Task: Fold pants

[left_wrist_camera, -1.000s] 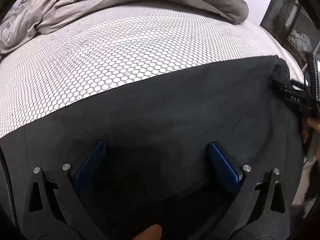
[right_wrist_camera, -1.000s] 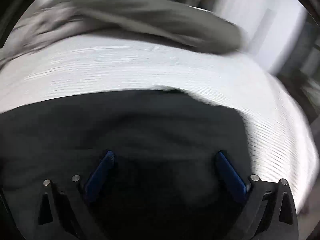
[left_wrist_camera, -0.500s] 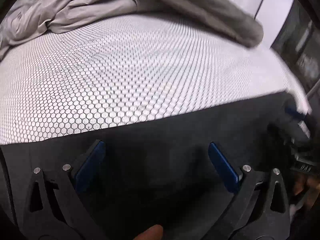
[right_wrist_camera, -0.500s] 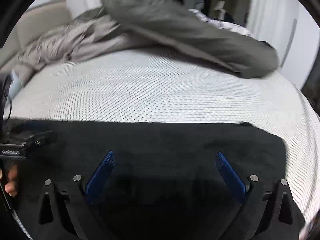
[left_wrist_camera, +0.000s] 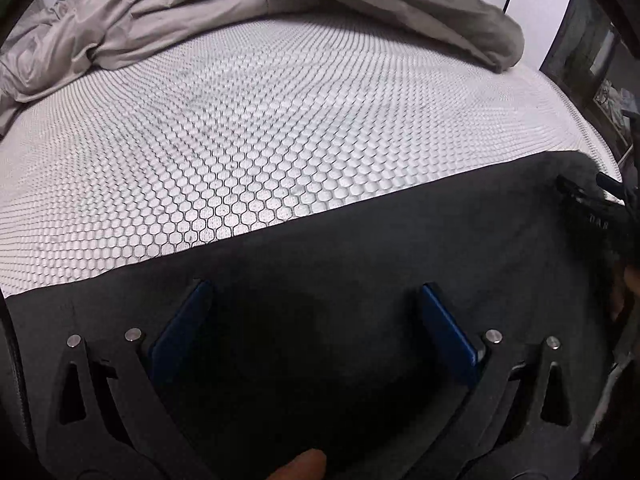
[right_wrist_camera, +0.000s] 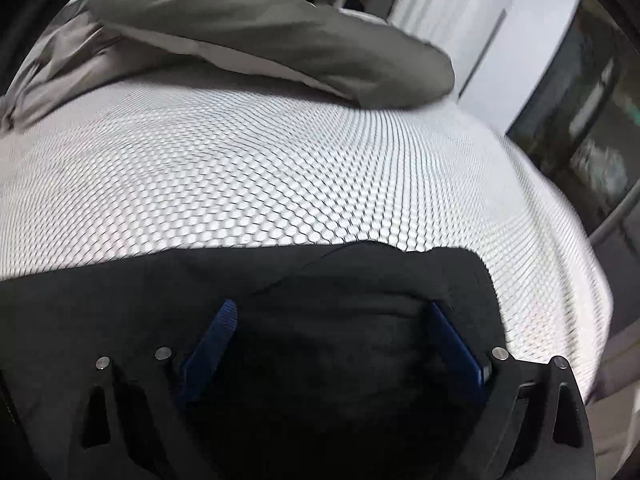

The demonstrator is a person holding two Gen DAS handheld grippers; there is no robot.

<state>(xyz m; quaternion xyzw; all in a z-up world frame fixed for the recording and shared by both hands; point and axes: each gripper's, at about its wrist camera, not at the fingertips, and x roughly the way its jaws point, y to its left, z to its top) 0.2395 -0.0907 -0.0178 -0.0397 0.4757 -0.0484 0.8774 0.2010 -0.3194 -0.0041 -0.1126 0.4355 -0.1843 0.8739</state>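
Note:
Black pants [left_wrist_camera: 360, 256] lie flat across the near part of a bed with a white honeycomb-patterned cover [left_wrist_camera: 240, 128]. My left gripper [left_wrist_camera: 316, 292] is open, its blue pads spread wide just above the pants, holding nothing. My right gripper [right_wrist_camera: 332, 312] is also open over the pants [right_wrist_camera: 320, 280], near their right end where the cloth edge is slightly rumpled. In the left wrist view the right gripper's black body [left_wrist_camera: 596, 204] shows at the pants' far right end.
A grey duvet [left_wrist_camera: 280, 4] is bunched along the far side of the bed; it also shows in the right wrist view [right_wrist_camera: 260, 32]. The bed's right edge [right_wrist_camera: 580, 280] drops off near a dark cabinet and white wall.
Both grippers stay open above the pants. The right wrist view has swung right, toward the pants' right end. The left view has shifted only slightly.

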